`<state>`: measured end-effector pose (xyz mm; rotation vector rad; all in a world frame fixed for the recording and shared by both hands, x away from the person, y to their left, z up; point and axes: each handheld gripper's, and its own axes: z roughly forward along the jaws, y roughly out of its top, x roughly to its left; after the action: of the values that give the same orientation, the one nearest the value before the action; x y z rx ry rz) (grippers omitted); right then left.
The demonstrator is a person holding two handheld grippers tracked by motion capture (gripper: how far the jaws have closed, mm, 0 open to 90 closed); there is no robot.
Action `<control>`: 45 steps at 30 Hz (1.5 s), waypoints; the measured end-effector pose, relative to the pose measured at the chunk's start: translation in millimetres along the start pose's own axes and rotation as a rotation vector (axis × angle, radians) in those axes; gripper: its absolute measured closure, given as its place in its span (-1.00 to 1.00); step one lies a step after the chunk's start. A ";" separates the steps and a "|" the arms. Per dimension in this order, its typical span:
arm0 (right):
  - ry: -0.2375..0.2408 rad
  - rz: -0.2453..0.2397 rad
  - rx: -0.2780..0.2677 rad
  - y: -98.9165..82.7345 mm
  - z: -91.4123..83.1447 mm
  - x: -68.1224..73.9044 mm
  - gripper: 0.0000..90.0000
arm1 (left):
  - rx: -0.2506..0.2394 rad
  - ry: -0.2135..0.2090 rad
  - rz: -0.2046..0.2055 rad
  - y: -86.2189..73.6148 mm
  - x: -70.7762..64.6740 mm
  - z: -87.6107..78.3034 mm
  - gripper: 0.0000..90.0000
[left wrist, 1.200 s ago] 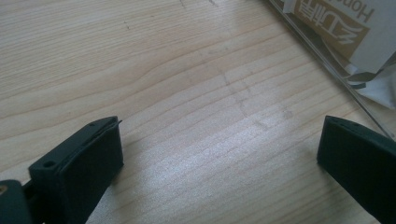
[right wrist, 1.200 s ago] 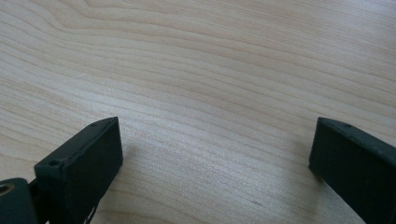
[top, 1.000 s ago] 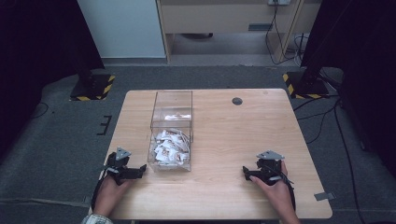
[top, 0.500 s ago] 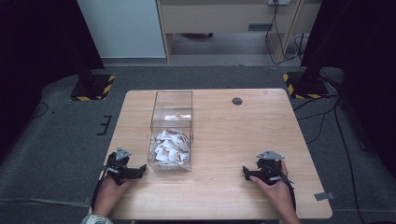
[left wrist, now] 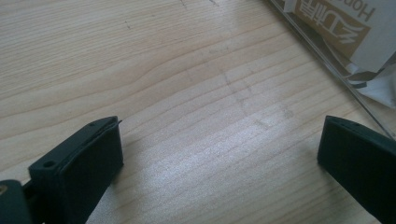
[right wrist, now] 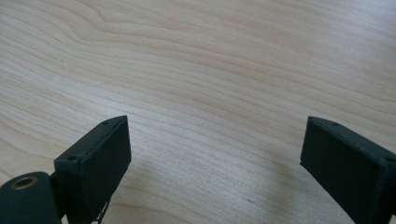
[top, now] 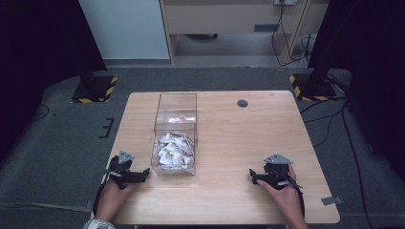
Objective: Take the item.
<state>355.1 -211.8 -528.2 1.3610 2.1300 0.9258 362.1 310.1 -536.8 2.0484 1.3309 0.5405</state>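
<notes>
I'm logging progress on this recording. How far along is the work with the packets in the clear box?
Done: nothing that shows; the white packets all lie inside the clear box. In hand: nothing; the left gripper and right gripper rest open on the table, jaws spread over bare wood. Left: apparently everything.

Bright tabletop, dark surroundings, soft shadows
</notes>
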 end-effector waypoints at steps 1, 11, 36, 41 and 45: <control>0.001 -0.003 -0.004 0.9 -1.1 0.8 -0.80 | 0.000 0.000 0.000 0.0 0.0 0.0 -1.00; 0.023 -0.009 -0.006 5.1 -6.7 4.4 -0.78 | 0.000 0.000 0.000 0.0 0.0 0.0 -1.00; 0.045 -0.041 -0.004 12.4 -15.5 18.3 -0.66 | 0.000 0.000 0.000 0.0 0.0 0.0 -1.00; 0.048 -0.043 -0.003 13.0 -16.5 19.1 -0.59 | 0.000 0.000 0.000 0.0 0.0 0.0 -1.00; 0.054 -0.053 -0.007 13.3 -17.7 20.1 -0.53 | 0.000 0.000 0.000 0.0 0.0 0.0 -1.00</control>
<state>342.9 -194.9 -506.7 1.2838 2.1900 0.9579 362.1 310.1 -536.8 2.0486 1.3309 0.5406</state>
